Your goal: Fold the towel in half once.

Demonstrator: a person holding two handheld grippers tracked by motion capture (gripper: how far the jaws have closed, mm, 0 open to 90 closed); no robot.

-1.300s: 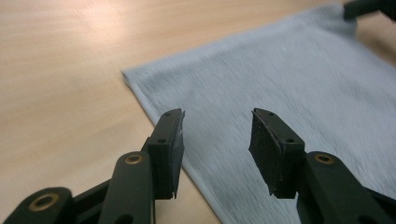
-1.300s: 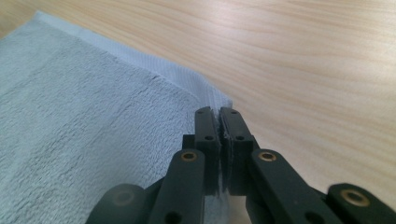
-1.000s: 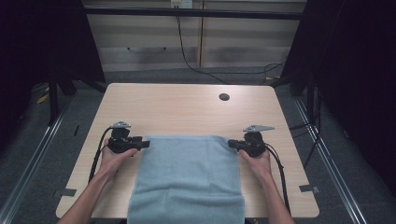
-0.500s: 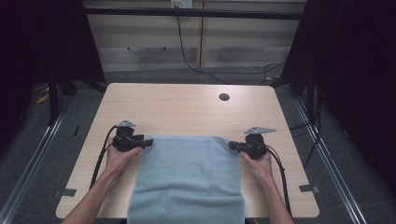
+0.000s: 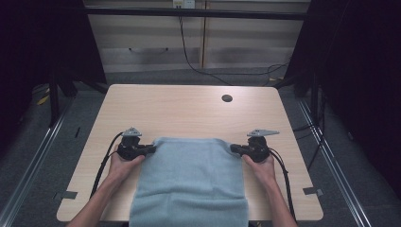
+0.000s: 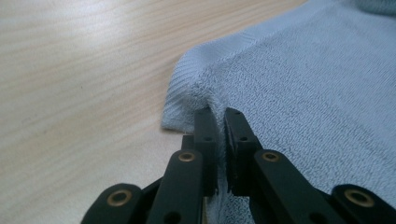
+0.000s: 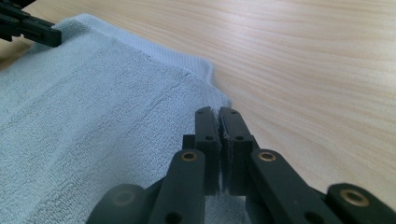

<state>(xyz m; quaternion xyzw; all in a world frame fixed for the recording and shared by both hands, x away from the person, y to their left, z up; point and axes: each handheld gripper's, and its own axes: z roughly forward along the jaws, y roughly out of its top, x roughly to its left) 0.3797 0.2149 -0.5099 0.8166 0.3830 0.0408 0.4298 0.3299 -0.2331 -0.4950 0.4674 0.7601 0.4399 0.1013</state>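
Observation:
A light blue towel (image 5: 189,179) lies flat on the wooden table (image 5: 189,113), and its near end hangs over the front edge. My left gripper (image 5: 152,149) is at the towel's far left corner. In the left gripper view its jaws (image 6: 220,112) have just been closing and now pinch a fold of the towel (image 6: 303,84). My right gripper (image 5: 232,149) is at the far right corner, and there its jaws (image 7: 219,111) are shut on the towel's edge (image 7: 93,107). The left gripper (image 7: 37,30) also shows far off across the cloth.
A small dark round hole (image 5: 227,98) sits in the tabletop at the far right. Bare wood stretches beyond the towel to the far edge. Cables trail from both grippers along the person's forearms. Dark floor and rails surround the table.
The left gripper has edged slightly toward the towel's far left corner. The right gripper and the towel have stayed where they were.

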